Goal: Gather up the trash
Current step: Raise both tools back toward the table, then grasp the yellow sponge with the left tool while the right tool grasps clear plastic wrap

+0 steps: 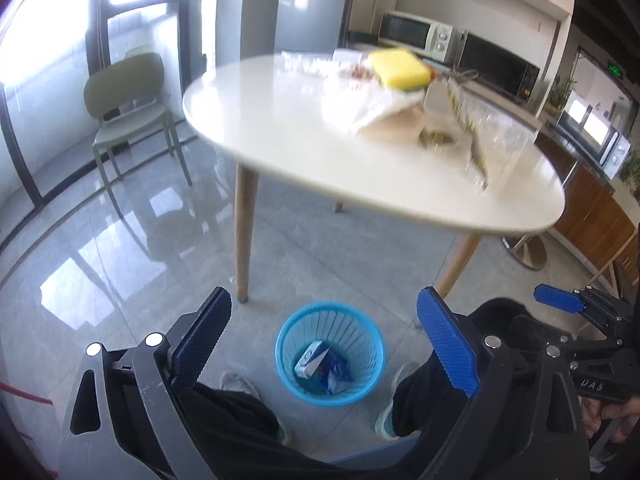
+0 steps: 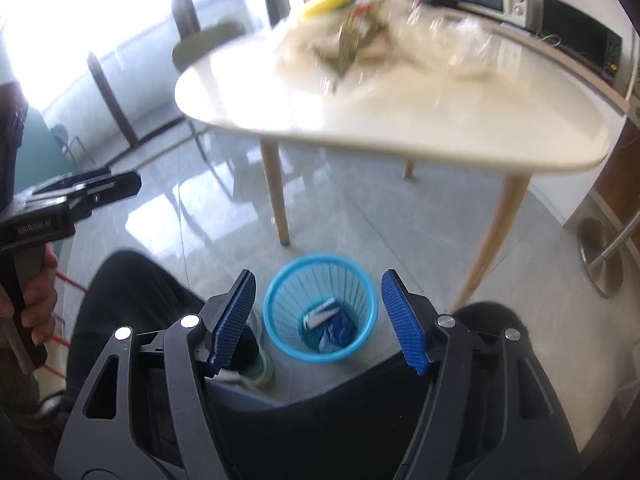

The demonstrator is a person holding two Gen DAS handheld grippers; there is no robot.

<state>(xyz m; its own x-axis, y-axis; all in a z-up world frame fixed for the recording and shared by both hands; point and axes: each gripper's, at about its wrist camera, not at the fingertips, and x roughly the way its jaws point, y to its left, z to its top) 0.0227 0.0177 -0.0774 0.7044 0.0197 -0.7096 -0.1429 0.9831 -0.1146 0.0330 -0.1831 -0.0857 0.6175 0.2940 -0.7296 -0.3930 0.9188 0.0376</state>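
A blue plastic waste basket (image 1: 330,354) stands on the floor between the person's feet, also in the right wrist view (image 2: 320,306). It holds a small white-and-blue carton (image 1: 310,364) and a blue wrapper (image 1: 336,372). Both grippers hang above it, open and empty: my left gripper (image 1: 324,340) and my right gripper (image 2: 318,312). On the round white table (image 1: 304,148) lie a yellow sponge (image 1: 400,68), crumpled clear plastic wrappers (image 1: 480,140) and a white paper bag (image 1: 384,112), blurred.
The table stands on wooden legs (image 1: 244,236) just behind the basket. A green chair (image 1: 128,108) is at the far left by the windows. A counter with a microwave (image 1: 420,34) runs along the back. A bar stool base (image 2: 604,256) is on the right.
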